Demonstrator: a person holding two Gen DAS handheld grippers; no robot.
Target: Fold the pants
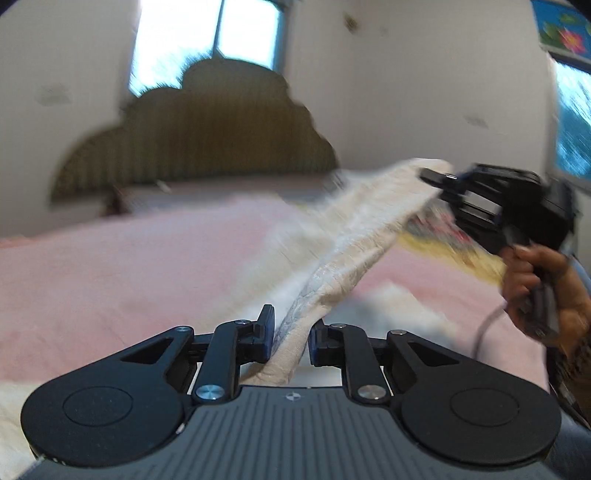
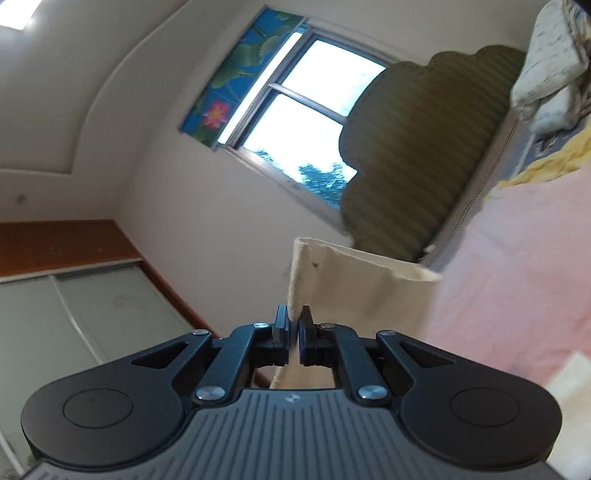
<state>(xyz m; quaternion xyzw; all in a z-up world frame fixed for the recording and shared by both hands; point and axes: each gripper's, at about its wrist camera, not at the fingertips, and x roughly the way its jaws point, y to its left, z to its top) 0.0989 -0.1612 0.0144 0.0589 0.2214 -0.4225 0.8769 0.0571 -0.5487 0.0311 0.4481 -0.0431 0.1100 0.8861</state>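
Observation:
Cream pants (image 1: 354,236) stretch in a taut, twisted band above the pink bed (image 1: 110,266), running between both grippers. My left gripper (image 1: 291,332) has its pads pressed on the near end of the band. At the far right, my right gripper (image 1: 428,175), held in a person's hand (image 1: 535,280), grips the other end, lifted higher. In the right wrist view, the right gripper (image 2: 293,325) is shut on a hemmed edge of the pants (image 2: 362,284), which stands up past the fingers. The image is blurred around the cloth.
A scalloped olive headboard (image 1: 207,136) stands at the bed's far end below a window (image 1: 207,33). Yellow patterned cloth (image 1: 461,254) lies on the right of the bed. Rolled bedding (image 2: 550,74) sits near the headboard (image 2: 424,147). A wardrobe with sliding doors (image 2: 92,314) lines one wall.

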